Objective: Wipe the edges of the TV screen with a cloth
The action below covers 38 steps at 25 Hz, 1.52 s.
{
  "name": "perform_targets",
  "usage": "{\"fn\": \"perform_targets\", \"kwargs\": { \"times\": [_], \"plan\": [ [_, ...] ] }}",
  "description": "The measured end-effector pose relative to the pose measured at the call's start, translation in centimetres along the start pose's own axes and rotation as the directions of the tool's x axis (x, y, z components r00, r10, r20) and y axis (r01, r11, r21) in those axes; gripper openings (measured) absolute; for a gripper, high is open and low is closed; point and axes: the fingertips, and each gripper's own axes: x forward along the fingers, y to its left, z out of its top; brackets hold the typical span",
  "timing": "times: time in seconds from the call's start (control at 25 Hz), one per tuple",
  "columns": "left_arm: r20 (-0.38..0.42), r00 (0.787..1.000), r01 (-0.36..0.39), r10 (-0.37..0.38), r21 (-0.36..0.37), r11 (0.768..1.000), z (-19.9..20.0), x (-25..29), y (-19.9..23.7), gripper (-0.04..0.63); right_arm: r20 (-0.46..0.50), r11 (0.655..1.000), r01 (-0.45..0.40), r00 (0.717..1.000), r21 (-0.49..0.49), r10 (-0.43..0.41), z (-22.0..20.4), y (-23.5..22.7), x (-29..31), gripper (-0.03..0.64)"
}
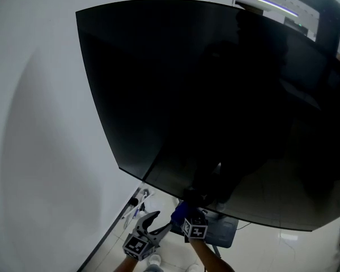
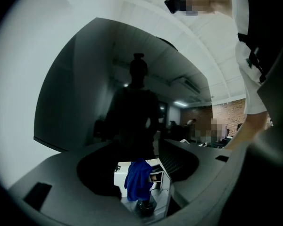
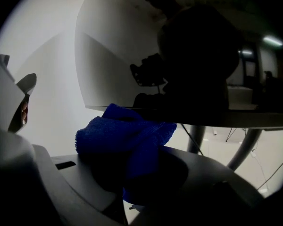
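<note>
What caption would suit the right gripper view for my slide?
The right claw shut on a blue cloth by the bottom edge of the TV screen.

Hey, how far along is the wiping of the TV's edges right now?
Done: the blue cloth is picked up and clamped in the right gripper. In hand: the cloth appears to touch the TV on the left part of its bottom edge. Whether any edge is already wiped cannot be told. Left: likely the other edges. The left gripper is open and empty.
</note>
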Motion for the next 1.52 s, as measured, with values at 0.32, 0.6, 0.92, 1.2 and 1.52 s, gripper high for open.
{"fn": "perform_targets", "kwargs": {
  "times": [0.32, 0.6, 0.92, 1.2, 1.52],
  "plan": [
    [0.028, 0.99, -0.141, 0.141, 0.003, 0.99, 1.4, -4.5, 6.7, 0.239, -0.039, 0.977, -0.16, 0.987, -0.14, 0.156, 2.8, 10.7, 8.1, 0.083],
    [0.048, 0.953, -0.299, 0.301, -0.037, 0.954, 2.0, -9.9, 13.6, 0.239, -0.087, 0.941, -0.281, 0.959, -0.189, 0.269, 6.0, 21.4, 14.1, 0.084],
    [0.064, 0.905, -0.418, 0.42, -0.033, 0.908, 2.0, -14.7, 16.3, 0.239, -0.122, 0.912, -0.365, 0.93, -0.185, 0.347, 7.0, 29.8, 19.4, 0.084],
    [0.064, 0.861, -0.503, 0.505, -0.041, 0.863, 2.2, -18.7, 18.3, 0.239, -0.166, 0.906, -0.415, 0.902, -0.079, 0.399, 8.3, 35.4, 21.9, 0.086],
    [0.099, 0.856, -0.504, 0.507, -0.057, 0.862, 3.5, -19.4, 18.1, 0.239, -0.001, 0.892, -0.45, 0.893, -0.039, 0.45, 17.1, 38.6, 18.9, 0.081]
  ]
}}
